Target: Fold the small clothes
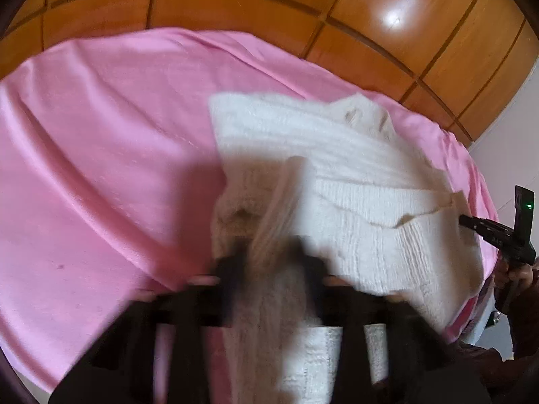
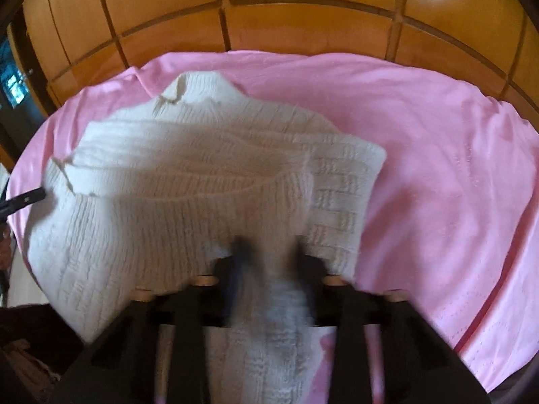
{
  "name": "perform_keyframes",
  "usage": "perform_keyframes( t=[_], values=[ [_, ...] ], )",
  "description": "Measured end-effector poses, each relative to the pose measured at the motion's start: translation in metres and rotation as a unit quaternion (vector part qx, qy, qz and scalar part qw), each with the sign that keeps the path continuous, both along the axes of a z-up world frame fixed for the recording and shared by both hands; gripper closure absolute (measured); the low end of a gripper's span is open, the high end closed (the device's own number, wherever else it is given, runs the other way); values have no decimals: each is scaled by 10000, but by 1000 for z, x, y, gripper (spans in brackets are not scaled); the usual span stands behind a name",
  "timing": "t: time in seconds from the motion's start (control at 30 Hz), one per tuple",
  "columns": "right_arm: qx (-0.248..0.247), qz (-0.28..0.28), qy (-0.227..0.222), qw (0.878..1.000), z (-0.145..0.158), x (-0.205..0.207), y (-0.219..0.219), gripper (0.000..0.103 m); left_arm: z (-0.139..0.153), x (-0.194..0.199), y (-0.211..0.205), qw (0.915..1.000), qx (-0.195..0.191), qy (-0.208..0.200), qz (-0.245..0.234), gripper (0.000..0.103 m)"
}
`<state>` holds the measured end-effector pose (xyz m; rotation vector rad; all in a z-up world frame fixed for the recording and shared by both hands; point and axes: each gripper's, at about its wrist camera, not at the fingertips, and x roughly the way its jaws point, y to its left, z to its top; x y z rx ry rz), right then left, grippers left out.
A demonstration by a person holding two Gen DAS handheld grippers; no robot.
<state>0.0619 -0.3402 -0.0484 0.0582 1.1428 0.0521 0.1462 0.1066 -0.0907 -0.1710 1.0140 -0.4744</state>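
both fingers (image 1: pixel 269 262) (image 2: pixel 273 256) clamped on white knit sweater (image 2: pixel 188 181) hem, frame bottom; sleeves folded in, body fold left undone.

Text check: nothing you can read.
On the right gripper (image 1: pixel 498 235), seen at the edge of your left wrist view, there are faint marks on the black body, too small and blurred to make out as letters or nos. A green light glows on its upright part, but that's no sign or digit. The white knit sweater (image 2: pixel 188 181) and pink sheet (image 2: pixel 438 168) show no label, tag or brand.
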Motion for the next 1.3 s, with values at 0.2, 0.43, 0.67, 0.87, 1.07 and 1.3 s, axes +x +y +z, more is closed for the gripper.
perform_keyframes(
  t=[0.2, 0.43, 0.67, 0.87, 1.07, 1.3],
  values=[
    [41, -44, -397, 9992, 37, -20, 2, 98, 37, -27, 6, 9974, -329, -628, -86, 98],
    [106, -229, -1159, 9929, 93, -1, -11, 98, 94, 3, 16, 9905, -790, -1111, 169, 98],
    [-212, -696, -1205, 9900, 77, 79, -40, 98, 83, 101, -9, 9938, -508, -852, 512, 98],
    [-285, -1193, -273, 9921, -12, 131, -60, 98, 15, 161, -42, 9962, 373, -30, 790, 97],
    [-303, -1329, -58, 9906, -41, 133, -60, 83, 25, 145, -43, 9907, 675, -455, 1090, 83],
    [158, -942, -814, 9921, 9, 122, -22, 70, 45, 117, -77, 9959, 305, -830, 181, 79]
  ],
)
